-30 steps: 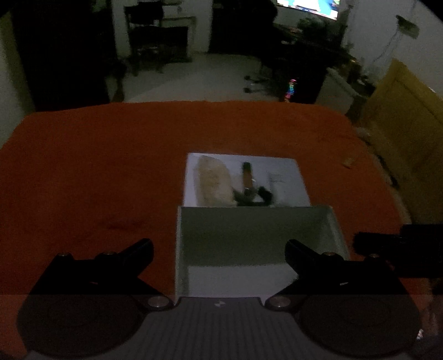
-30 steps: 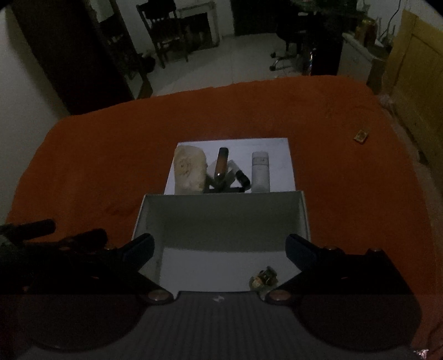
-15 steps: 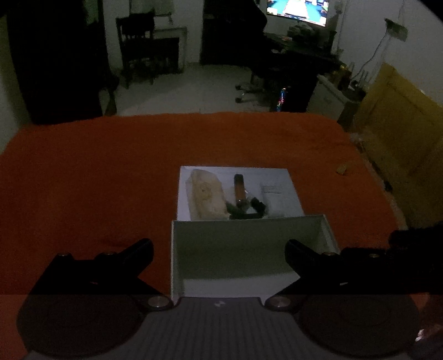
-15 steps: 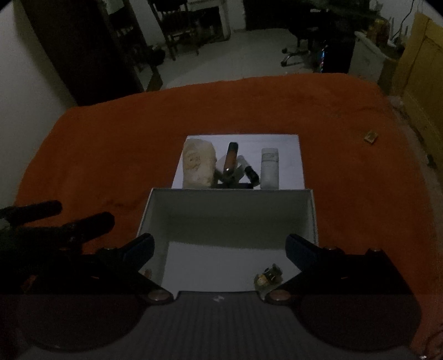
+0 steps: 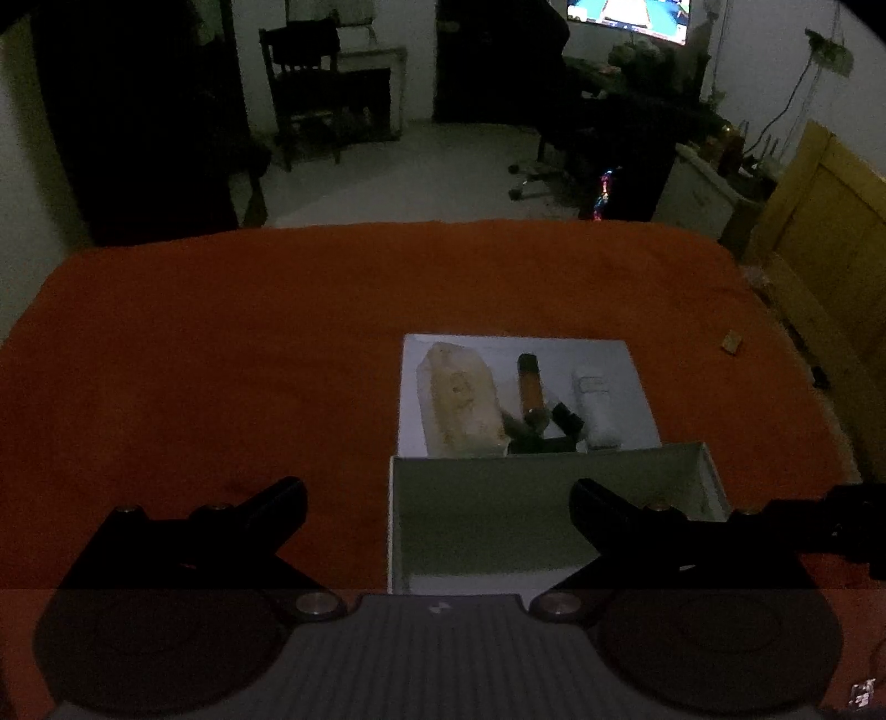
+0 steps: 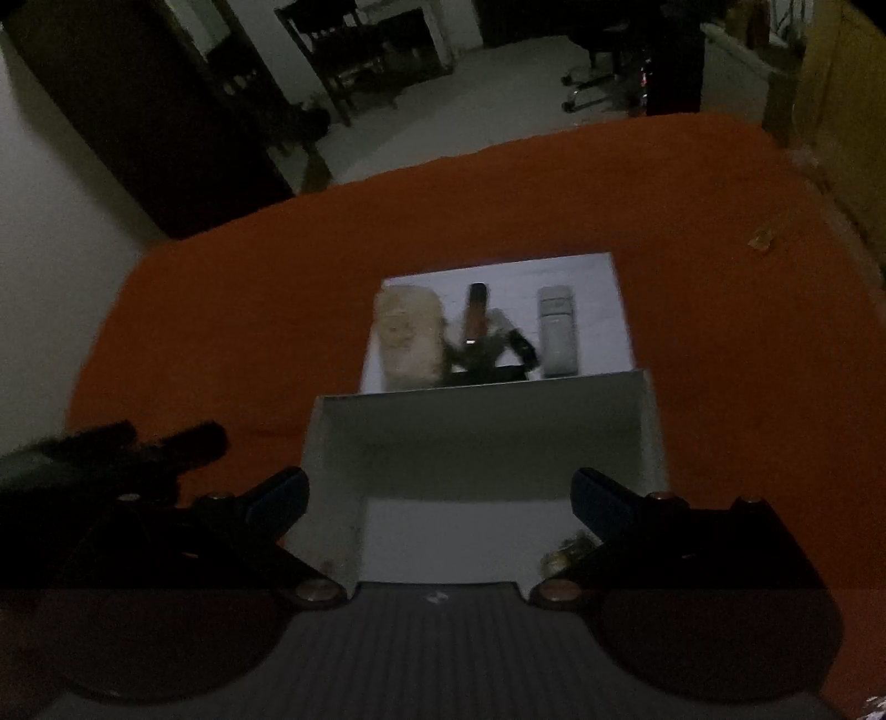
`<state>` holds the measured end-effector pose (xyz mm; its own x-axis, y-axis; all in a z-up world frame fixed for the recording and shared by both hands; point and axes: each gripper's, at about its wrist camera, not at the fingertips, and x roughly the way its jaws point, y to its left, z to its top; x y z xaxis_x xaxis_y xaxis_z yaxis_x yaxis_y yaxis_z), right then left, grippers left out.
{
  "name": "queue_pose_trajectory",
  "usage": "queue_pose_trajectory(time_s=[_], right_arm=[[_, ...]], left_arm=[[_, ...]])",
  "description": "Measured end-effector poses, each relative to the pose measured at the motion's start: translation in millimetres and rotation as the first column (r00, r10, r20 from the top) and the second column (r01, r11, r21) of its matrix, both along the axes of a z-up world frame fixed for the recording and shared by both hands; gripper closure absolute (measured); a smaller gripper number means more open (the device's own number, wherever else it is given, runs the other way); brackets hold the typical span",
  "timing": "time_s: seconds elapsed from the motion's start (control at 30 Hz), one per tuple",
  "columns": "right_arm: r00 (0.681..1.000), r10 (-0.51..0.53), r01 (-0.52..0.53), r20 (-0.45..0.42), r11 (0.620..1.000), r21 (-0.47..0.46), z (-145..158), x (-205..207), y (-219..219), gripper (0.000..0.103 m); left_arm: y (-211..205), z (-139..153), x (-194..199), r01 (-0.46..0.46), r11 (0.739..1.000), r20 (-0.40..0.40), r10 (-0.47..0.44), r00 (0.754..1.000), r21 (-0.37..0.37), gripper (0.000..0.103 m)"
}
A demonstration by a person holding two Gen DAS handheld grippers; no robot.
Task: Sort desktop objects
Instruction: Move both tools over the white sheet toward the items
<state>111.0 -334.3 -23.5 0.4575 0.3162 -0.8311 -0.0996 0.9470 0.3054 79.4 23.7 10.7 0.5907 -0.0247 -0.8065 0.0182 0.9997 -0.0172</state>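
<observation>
On the orange cloth (image 5: 232, 354) that covers the table, I find a white box (image 5: 554, 471) standing open, its near wall toward both cameras. Directly behind it lies a flat white sheet (image 5: 626, 360) touching the box's far wall. On the sheet I note a pale beige packet (image 5: 459, 401) at the left, a brown tube (image 5: 529, 382) at the centre, a white oblong item (image 5: 592, 404) at the right, and some small black pieces (image 5: 554, 435) clustered at the foot of the tube; the light is too dim for me to identify them further.

My left gripper (image 5: 437, 501) is spread wide and holds nothing; it hangs over the cloth and the box's left wall. My right gripper (image 6: 440, 490) is likewise spread wide and empty, positioned over the box opening, with the view slightly blurred. Inside the box, near the right-hand finger, I observe a small yellowish object (image 6: 565, 551) on the floor. In the right wrist view the left gripper appears as a dark shape at lower left, beside the box.

A small tan item (image 5: 732, 340) lies apart on the cloth at the far right. Beyond the table I see a dark chair (image 5: 302, 83) and a lit screen (image 5: 631, 16).
</observation>
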Motion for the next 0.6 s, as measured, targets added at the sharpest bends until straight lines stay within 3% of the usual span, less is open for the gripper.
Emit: queue_pose_trajectory(time_s=[0.17, 0.3, 0.33, 0.47, 0.6], right_arm=[[1.0, -0.022, 0.023, 0.018, 0.999, -0.036, -4.5, 9.4, -6.2, 0.0], [0.997, -0.053, 0.054, 0.049, 0.998, -0.018, -4.5, 13.9, -10.8, 0.0], [0.996, -0.065, 0.066, 0.058, 0.998, -0.011, -4.2, 15.5, -11.6, 0.0], [0.98, -0.148, 0.14, 0.129, 0.988, 0.07, 0.3, 19.0, -20.1, 0.0], [0.985, -0.156, 0.152, 0.076, 0.987, 0.061, -1.8, 28.8, -22.3, 0.0]], left_arm=[[-1.1, -9.4, 0.9, 0.029, 1.0, -0.058, -0.029, 0.998, 0.006, 0.001], [9.4, -17.6, 13.1, -0.043, 0.986, -0.176, 0.014, 0.984, -0.162, 0.001], [7.4, -17.9, 14.7, -0.039, 0.986, -0.18, 0.009, 0.984, -0.161, 0.001], [-17.0, -13.5, 16.4, 0.063, 0.998, -0.115, -0.063, 0.991, -0.004, 0.001], [-41.3, -9.1, 18.2, 0.153, 0.975, -0.062, -0.145, 0.988, 0.159, 0.001]])
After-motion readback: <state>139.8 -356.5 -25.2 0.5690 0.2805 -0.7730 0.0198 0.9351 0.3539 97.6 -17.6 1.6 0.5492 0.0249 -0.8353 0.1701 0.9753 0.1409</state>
